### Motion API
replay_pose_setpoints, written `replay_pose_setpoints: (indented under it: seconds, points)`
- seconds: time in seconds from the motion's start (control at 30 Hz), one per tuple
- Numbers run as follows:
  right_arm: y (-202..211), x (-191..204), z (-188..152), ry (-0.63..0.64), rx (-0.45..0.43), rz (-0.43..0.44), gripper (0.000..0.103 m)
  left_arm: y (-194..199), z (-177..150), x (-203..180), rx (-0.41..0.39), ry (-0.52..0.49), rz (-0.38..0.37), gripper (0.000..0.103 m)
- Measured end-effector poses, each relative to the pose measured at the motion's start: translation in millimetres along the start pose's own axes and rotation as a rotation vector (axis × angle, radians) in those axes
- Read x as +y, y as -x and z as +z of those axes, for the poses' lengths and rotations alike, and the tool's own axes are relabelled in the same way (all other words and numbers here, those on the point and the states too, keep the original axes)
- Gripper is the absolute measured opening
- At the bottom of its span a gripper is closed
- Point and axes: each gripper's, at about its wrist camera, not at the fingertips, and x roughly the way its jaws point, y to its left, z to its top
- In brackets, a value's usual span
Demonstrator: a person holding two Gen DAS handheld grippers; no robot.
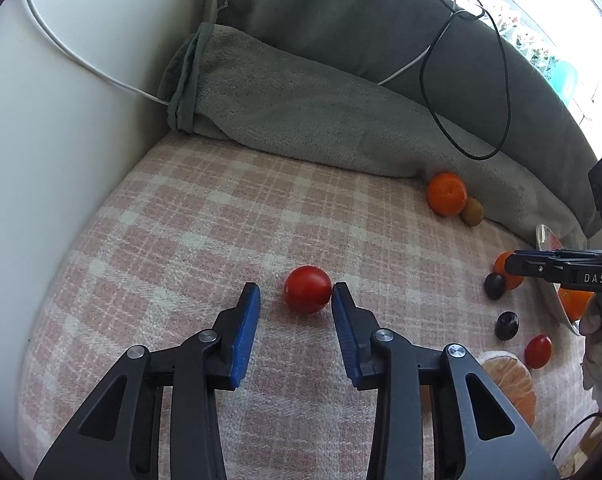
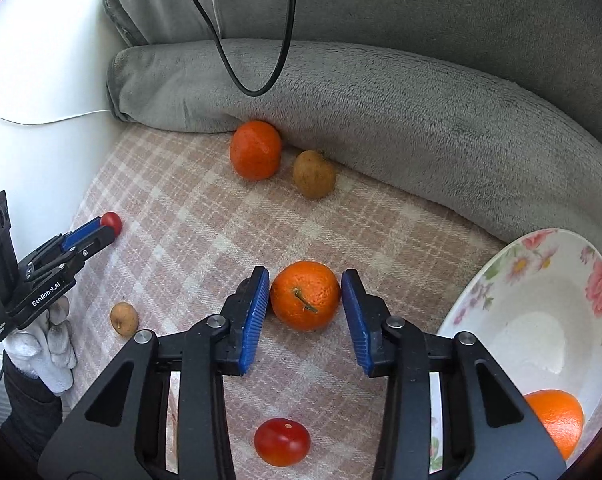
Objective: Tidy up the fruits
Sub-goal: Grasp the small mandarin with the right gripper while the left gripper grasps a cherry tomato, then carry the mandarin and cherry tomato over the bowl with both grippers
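Observation:
My left gripper (image 1: 295,294) is open on the pink checked cloth, a red tomato (image 1: 307,289) just beyond its tips, touching the right finger. My right gripper (image 2: 305,280) is open with a tangerine (image 2: 305,295) between its blue pads; the left pad touches it. The floral bowl (image 2: 549,280) at the right holds one orange (image 2: 557,416). Another tangerine (image 2: 255,149) and a brown fruit (image 2: 314,173) lie by the grey cushion. A second tomato (image 2: 282,441) lies under the right gripper. A small brown fruit (image 2: 123,318) lies at the left.
A grey rolled blanket (image 2: 381,92) and cushion border the cloth's far side. A black cable (image 2: 257,40) loops over them. A white wall (image 1: 61,140) stands at the left. Two dark plums (image 1: 495,286) (image 1: 506,325), a tomato (image 1: 538,351) and a peeled tangerine (image 1: 509,380) lie near the bowl.

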Motion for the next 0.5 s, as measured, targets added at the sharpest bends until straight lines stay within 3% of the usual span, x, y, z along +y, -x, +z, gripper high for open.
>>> replay_pose_setpoints:
  seconds: [0.2, 0.5]
  points:
    - [-0.1, -2.1, -1.5, -0.008, -0.004, 0.002, 0.038, -6.3, 3.5, -7.6, 0.01, -0.028, -0.005, 0.023]
    - [4.4, -2.2, -2.1, -0.015, -0.022, 0.01, 0.037, -6.4, 3.7, -13.1, -0.008, -0.035, 0.006, 0.022]
